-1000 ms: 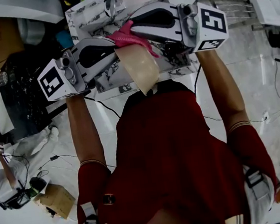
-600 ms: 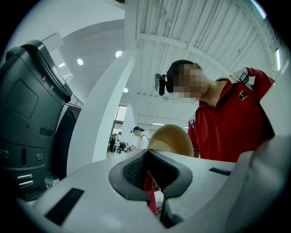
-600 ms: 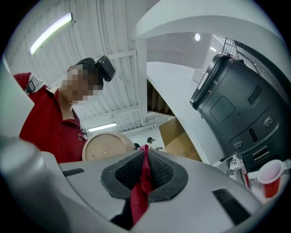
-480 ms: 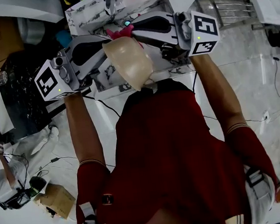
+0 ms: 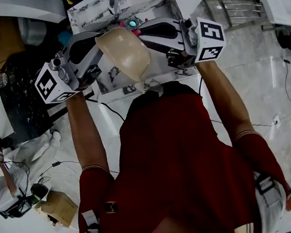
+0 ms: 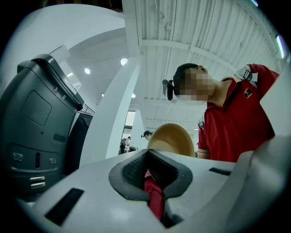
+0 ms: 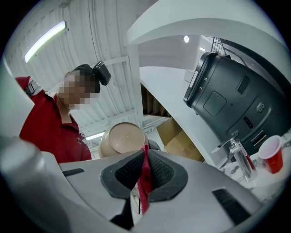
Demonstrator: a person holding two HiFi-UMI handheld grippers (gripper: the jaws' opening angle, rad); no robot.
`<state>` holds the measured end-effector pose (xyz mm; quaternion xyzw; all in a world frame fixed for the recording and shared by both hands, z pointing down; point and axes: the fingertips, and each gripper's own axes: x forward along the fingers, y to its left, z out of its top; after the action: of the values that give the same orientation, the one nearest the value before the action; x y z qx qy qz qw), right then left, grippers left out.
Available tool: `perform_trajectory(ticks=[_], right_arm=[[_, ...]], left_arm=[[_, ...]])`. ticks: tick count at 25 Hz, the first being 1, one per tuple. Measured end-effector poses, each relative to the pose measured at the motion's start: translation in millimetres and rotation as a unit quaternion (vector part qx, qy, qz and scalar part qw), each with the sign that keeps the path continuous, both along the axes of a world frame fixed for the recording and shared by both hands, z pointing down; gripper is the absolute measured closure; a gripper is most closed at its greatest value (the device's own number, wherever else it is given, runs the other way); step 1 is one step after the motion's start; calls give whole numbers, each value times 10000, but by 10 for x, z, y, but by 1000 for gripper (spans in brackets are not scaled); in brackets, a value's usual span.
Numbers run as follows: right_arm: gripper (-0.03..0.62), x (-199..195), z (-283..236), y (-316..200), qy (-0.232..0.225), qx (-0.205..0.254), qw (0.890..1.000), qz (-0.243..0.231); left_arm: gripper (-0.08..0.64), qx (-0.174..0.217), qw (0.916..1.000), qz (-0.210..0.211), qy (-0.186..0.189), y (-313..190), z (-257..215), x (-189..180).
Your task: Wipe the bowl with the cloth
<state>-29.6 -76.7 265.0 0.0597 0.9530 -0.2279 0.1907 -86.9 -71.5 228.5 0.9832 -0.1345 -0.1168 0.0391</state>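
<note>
Beige bowl (image 7: 122, 139), base showing — red cloth (image 7: 144, 177) pinched in right gripper (image 7: 144, 149).

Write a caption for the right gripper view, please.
Right tool shut on the red cloth, underside of the bowl showing beyond.

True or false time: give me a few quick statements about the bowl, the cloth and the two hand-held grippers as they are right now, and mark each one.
1. The bowl is held up in the air. True.
2. The right hand-held gripper is wide open and empty. False: its jaws are shut on the red cloth.
3. The bowl is blue. False: it is tan.
4. A red cup stands beside a faucet. True.
5. The left hand-held gripper has its jaws closed. True.
</note>
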Motion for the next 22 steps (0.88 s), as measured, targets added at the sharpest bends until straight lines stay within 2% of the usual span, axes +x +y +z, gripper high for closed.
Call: perform_trajectory(ticks=[10, 22], right_arm=[[569, 16, 90, 77, 101, -59, 9999, -10], [569, 54, 75, 208, 185, 38, 9998, -66]], left_arm=[[549, -60, 9985, -541, 73, -146, 49, -162], [549, -248, 9954, -922, -62, -217, 186, -311]])
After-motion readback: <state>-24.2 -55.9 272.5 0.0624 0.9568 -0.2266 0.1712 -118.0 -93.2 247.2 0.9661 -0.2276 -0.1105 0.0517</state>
